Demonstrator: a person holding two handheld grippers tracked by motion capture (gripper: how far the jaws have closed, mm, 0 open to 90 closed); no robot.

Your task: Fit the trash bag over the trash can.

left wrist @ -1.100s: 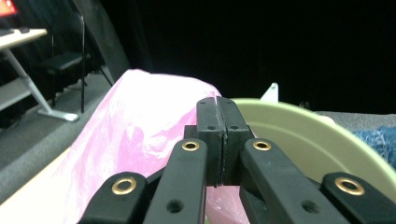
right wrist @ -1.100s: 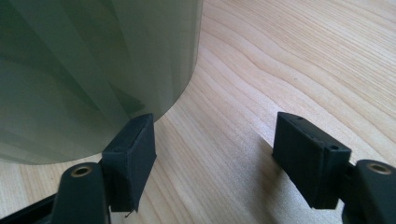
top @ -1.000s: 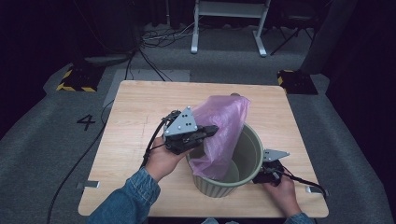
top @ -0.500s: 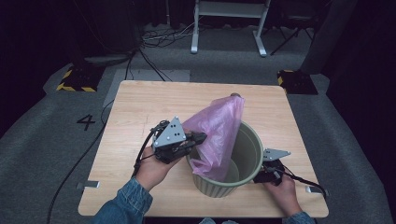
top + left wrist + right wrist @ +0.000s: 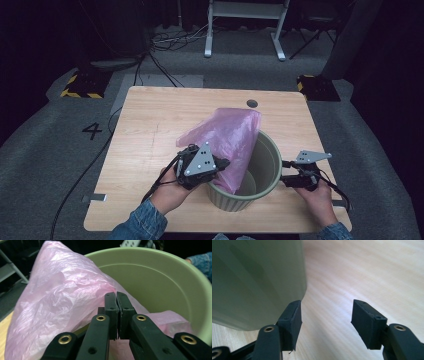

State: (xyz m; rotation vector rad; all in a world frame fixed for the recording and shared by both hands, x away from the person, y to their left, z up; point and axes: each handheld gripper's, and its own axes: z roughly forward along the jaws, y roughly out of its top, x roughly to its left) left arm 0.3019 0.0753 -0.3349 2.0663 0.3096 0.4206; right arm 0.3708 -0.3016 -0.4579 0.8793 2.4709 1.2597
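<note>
Fig. Lining a bin w/ a bag. Green plastic bin (image 5: 252, 172) stands on wooden table (image 5: 150, 130), near its front edge. Pink plastic bag (image 5: 227, 137) hangs partly inside bin, rest billowing over the rim's left side. Left gripper (image 5: 116, 312): jaws closed on a fold of bag film at the rim. Right gripper (image 5: 325, 322): jaws apart, holding nothing, one pad beside bin's outer wall. Bag: thin, crinkled, translucent; judged very light, limp, slippery, tear-prone, so pinch at mouth edge. Bin: smooth, rigid, round, probably light enough to shift.
</note>
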